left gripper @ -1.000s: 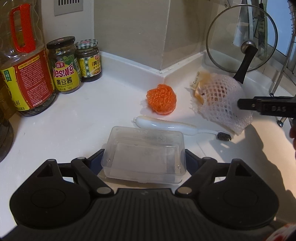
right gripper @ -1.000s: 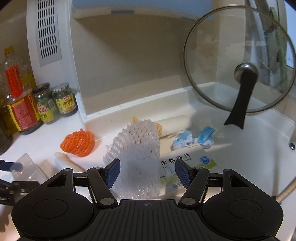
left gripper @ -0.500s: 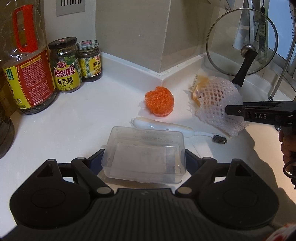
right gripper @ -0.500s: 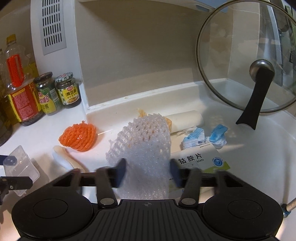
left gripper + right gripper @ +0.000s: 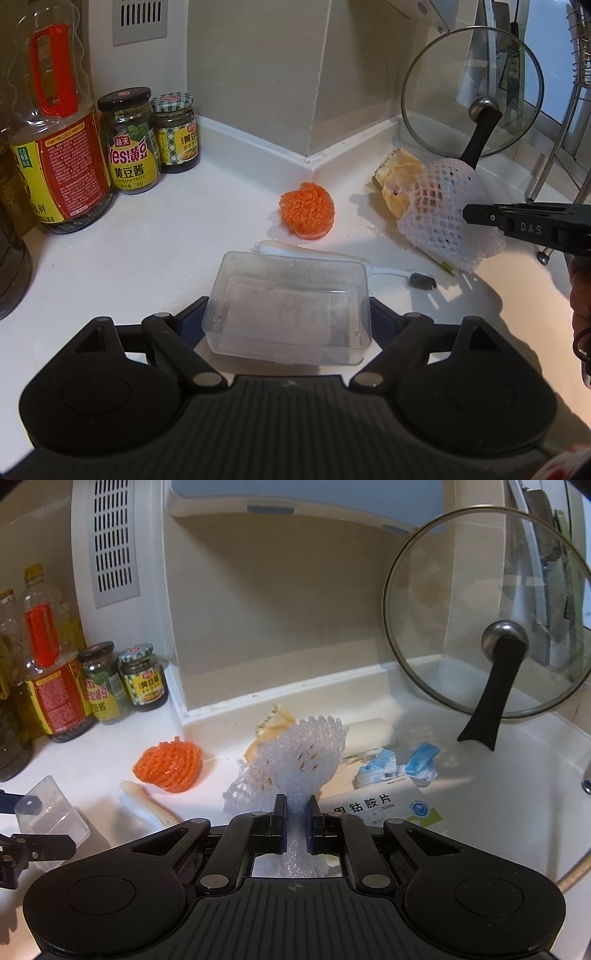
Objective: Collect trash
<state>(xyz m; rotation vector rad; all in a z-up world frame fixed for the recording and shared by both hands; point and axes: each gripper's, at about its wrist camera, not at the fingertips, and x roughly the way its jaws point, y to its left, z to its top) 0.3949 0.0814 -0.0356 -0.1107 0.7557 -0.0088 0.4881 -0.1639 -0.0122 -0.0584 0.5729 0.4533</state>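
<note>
Net (image 5: pixel 295 753): I see white foam mesh
Scrubber (image 5: pixel 307 211): orange, knobbly
Box (image 5: pixel 288 308): clear
Brush (image 5: pixel 332 258): white, black bristles
Masks (image 5: pixel 399 766): blue
Jars (image 5: pixel 153 138): I read yellow-green labels
Counter (image 5: pixel 166 236): white

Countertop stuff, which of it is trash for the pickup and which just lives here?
Trash job:
white foam net, pinched in the right gripper
clear plastic box, in the left gripper
orange foam net
blue face masks
toothbrush

Just there:
sauce jars
oil bottle
glass pot lid
</note>
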